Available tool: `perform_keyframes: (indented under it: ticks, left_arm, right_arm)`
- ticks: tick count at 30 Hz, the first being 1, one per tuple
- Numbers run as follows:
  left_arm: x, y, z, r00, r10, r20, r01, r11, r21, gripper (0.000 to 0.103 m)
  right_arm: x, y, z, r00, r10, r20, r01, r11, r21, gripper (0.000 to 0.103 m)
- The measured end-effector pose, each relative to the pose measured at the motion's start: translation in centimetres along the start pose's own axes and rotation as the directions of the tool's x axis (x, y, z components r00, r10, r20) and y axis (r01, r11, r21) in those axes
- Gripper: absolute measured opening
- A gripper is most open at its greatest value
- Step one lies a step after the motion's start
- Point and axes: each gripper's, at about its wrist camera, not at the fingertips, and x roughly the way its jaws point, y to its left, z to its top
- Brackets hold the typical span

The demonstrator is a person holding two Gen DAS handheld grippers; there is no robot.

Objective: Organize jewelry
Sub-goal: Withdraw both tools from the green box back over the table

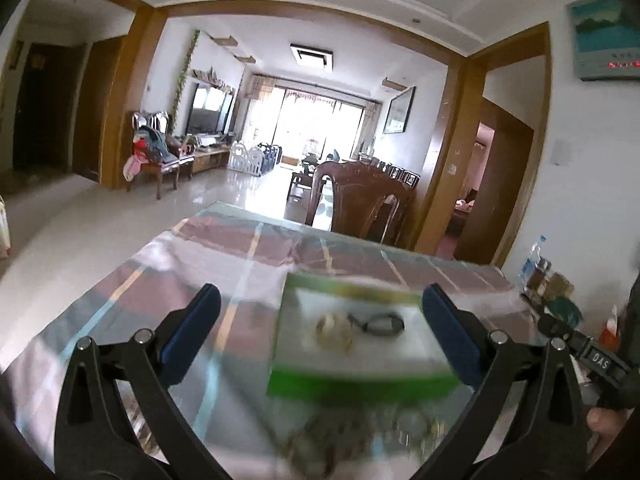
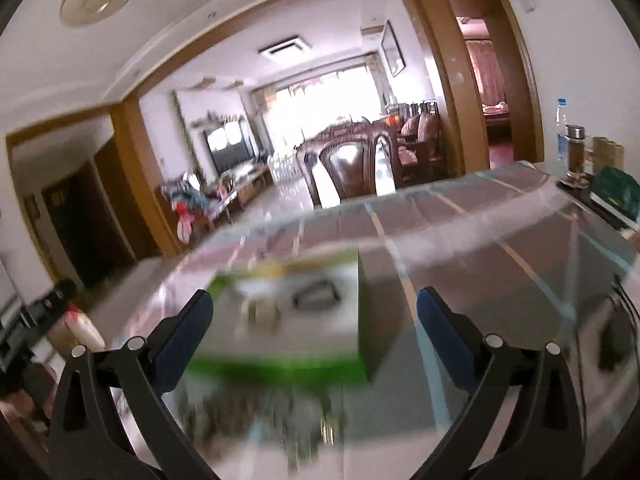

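Note:
A green and white box lies on the glass-topped table with its plaid cloth. On the box's white top rest a gold-coloured piece of jewelry and a dark looped piece. My left gripper is open, held above the table just short of the box, with nothing between its blue pads. In the right wrist view the same box is blurred, with the gold piece and dark loop on top. My right gripper is also open and empty.
A dark wooden chair stands at the table's far edge. A water bottle, a jar and a green bag crowd the table's right end. Blurred small things lie in front of the box.

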Motion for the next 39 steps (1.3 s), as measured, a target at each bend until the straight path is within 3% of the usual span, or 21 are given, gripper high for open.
perform_keyframes:
  ticks: [3, 5, 8, 10, 13, 18, 22, 39]
  left_arm:
    - [-3.9, 0.0, -3.5, 1.0, 0.014, -0.004, -0.014, 1.0, 0.005, 0.1]
    - [-5.6, -0.4, -6.1, 0.999, 0.0, -0.052, 0.0, 1.0, 0.008, 0.1]
    - [-7.1, -0.7, -9.4, 0.995, 0.038, -0.094, -0.034, 0.999, 0.043, 0.1]
    - [-7.9, -1.3, -11.5, 0.989, 0.044, -0.144, -0.034, 0.997, 0.076, 0.1]
    - [-8.9, -1.5, -13.9, 0.982, 0.064, -0.175, -0.044, 0.992, 0.117, 0.1]
    - [-9.1, 0.2, -15.4, 0.98, 0.077, -0.181, -0.064, 0.995, 0.077, 0.099]
    - [-8.8, 0.8, -15.8, 0.977, 0.066, -0.202, -0.055, 0.997, 0.058, 0.092]
    - [-8.6, 0.1, -16.5, 0.973, 0.076, -0.217, -0.055, 0.993, 0.1, 0.092]
  right_arm:
    - [-3.2, 1.6, -4.3, 0.999, -0.032, 0.01, 0.033, 0.997, -0.073, 0.1]
    - [-4.8, 2.4, -7.2, 0.999, -0.048, 0.022, 0.051, 0.993, -0.111, 0.1]
    - [-6.1, 3.2, -11.3, 0.999, -0.05, -0.021, 0.047, 0.991, -0.123, 0.1]
    - [-7.0, 3.5, -12.9, 0.999, -0.023, -0.042, 0.018, 0.992, -0.125, 0.1]
    - [-8.3, 4.2, -14.5, 0.999, -0.042, -0.017, 0.039, 0.986, -0.161, 0.1]
    - [-8.4, 4.4, -15.2, 0.999, -0.04, -0.02, 0.036, 0.986, -0.165, 0.1]
    - [-8.5, 4.6, -16.0, 0.999, -0.042, -0.033, 0.036, 0.987, -0.157, 0.1]
    - [-8.0, 4.1, -16.5, 0.998, -0.049, -0.041, 0.042, 0.989, -0.139, 0.1]
